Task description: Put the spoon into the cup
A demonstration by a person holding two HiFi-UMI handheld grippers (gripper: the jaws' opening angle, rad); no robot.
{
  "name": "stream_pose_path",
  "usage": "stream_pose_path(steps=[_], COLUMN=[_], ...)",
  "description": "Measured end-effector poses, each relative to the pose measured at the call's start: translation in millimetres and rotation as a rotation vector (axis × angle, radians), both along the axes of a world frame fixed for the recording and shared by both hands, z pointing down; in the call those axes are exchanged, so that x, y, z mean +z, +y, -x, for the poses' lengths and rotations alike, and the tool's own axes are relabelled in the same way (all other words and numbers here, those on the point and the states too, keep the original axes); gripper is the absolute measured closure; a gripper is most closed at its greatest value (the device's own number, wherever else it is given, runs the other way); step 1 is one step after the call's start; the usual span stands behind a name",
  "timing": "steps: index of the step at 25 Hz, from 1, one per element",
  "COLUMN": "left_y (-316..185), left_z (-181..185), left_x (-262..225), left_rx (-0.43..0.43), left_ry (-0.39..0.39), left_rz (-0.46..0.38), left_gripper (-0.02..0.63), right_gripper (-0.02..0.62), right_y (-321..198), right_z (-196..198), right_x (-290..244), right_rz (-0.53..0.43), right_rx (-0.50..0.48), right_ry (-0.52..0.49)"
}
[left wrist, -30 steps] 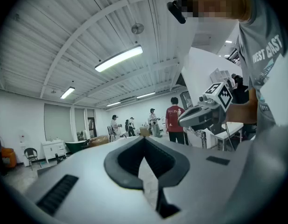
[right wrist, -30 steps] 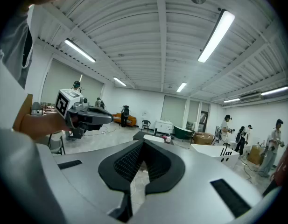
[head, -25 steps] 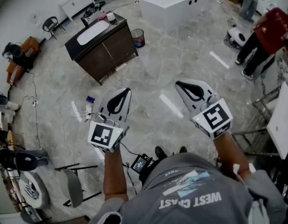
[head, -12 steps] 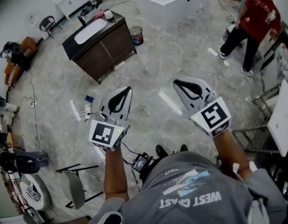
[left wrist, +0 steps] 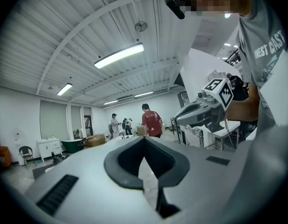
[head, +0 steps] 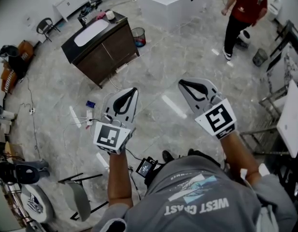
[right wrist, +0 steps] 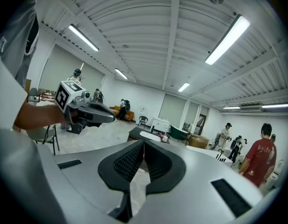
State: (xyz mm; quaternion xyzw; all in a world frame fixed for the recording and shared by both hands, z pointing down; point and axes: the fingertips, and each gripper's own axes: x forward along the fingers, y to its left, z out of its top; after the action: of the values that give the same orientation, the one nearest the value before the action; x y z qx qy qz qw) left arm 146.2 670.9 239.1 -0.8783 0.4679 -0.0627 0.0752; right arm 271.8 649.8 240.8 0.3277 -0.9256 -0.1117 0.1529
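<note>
No spoon shows in any view. A small white cup-like thing (head: 110, 14) stands on the dark cabinet (head: 103, 45) far ahead; I cannot tell what it is. My left gripper (head: 131, 90) is held out level over the floor, shut, with nothing between its pads (left wrist: 144, 140). To its right my right gripper (head: 182, 83) is also shut and empty, its ribbed pads (right wrist: 144, 144) meeting at the tip. Each gripper shows in the other's view: the right gripper's body (left wrist: 204, 111) and the left gripper's body (right wrist: 85, 111).
The cabinet carries a white basin top (head: 92, 33), with a bin (head: 138, 36) beside it. A white bathtub (head: 175, 1) lies behind. A person in a red shirt (head: 244, 6) stands at the back right. Cables (head: 88, 117), chairs (head: 76, 197) and metal racks (head: 279, 105) edge the marble floor.
Both grippers have drifted forward over the floor, staying shut. The person in red has walked leftwards along the back. The cabinet sits slightly further left in view.
</note>
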Motion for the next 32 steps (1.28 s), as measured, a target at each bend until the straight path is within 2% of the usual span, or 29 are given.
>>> stream_pose_path(steps=[8, 13, 23, 32], left_y=[-8.4, -23.2, -83.6, -156.4], left_z=[10.9, 8.8, 8.3, -15.2], left_x=[1.8, 7.6, 12.5, 12.8], left_rx=[0.018, 0.016, -0.046, -0.074], left_ry=[0.023, 0.009, -0.01, -0.008], left_rz=[0.016, 0.034, 0.051, 0.068], left_gripper=[0.604, 0.604, 0.604, 0.604], right_gripper=[0.563, 0.563, 0.563, 0.563], right_y=[-8.4, -26.6, -92.2, -169.7], right_z=[21.6, 23.0, 21.8, 8.8], right_x=[-1.1, -1.0, 4.6, 5.6], right_rz=[0.006, 0.01, 0.019, 0.034], right_rx=[0.003, -0.011, -0.083, -0.117], right_ry=[0.015, 0.011, -0.014, -0.024])
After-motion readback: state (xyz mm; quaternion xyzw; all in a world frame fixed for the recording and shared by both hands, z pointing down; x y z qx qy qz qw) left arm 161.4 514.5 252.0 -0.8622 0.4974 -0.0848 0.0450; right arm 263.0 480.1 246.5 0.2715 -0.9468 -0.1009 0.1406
